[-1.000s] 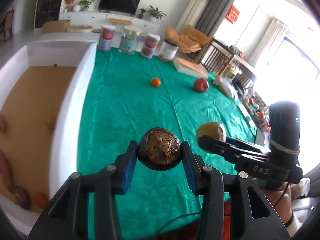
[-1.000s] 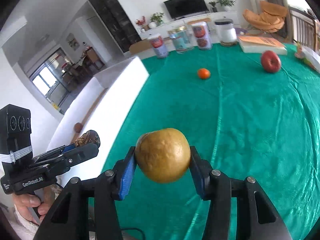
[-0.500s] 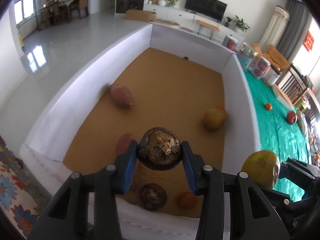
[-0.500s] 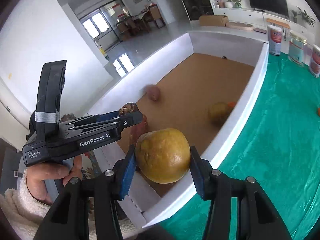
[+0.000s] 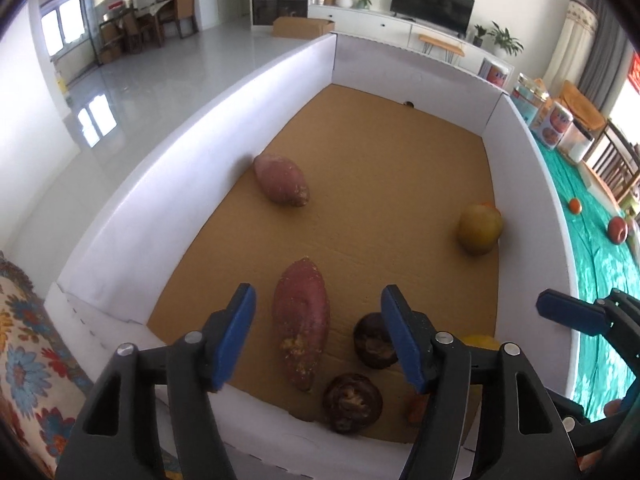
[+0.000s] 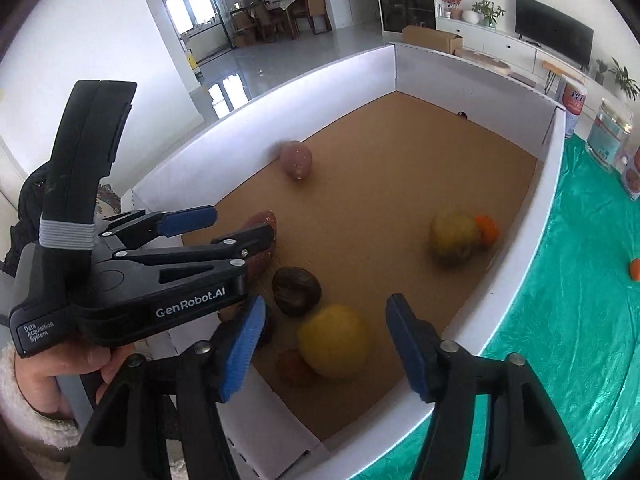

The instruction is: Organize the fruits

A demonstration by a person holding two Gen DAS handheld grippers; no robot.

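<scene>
Brown cardboard floored the white-walled box (image 5: 132,216), where both fruits lay released: left gripper (image 5: 318,336) and right gripper (image 6: 324,342) had just opened, empty (sorting drop-off). Yellow fruit (image 6: 334,340) sat at six o'clock, dark round fruit (image 6: 296,290) beside it.

Both wrist views look steeply down, close above the near end of the box (image 5: 168,184); each shares its floor, with the right view set further right.
</scene>
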